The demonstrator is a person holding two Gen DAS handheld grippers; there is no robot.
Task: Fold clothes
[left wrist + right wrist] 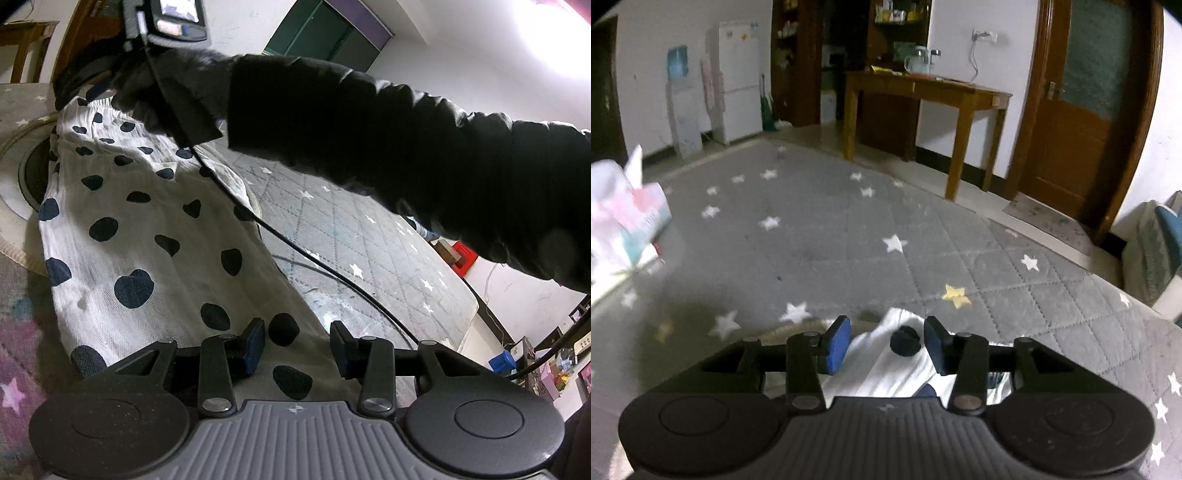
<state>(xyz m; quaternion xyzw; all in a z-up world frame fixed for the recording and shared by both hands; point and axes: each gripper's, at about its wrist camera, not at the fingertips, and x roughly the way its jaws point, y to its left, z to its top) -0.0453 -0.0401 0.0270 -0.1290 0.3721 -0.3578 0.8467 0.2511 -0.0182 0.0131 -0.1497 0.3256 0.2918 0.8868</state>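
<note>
A white garment with dark navy spots point(147, 236) lies spread on the grey quilted star mat point(369, 251). My left gripper point(297, 345) is open, its blue pads just above the garment's near edge. In the left wrist view the right gripper's body point(170, 22) and a black-gloved hand hover over the garment's far end. My right gripper point(886, 345) is open, with a corner of the spotted garment point(897, 354) lying between and below its blue pads point(836, 345). Neither gripper clamps the cloth.
A black cable point(332, 273) runs across the mat. A round white object point(22, 177) sits left of the garment. In the right wrist view stand a wooden table point(923, 92), a door point(1082, 110), a white fridge point(738, 77), and a pile of pale bags point(624, 221) at left.
</note>
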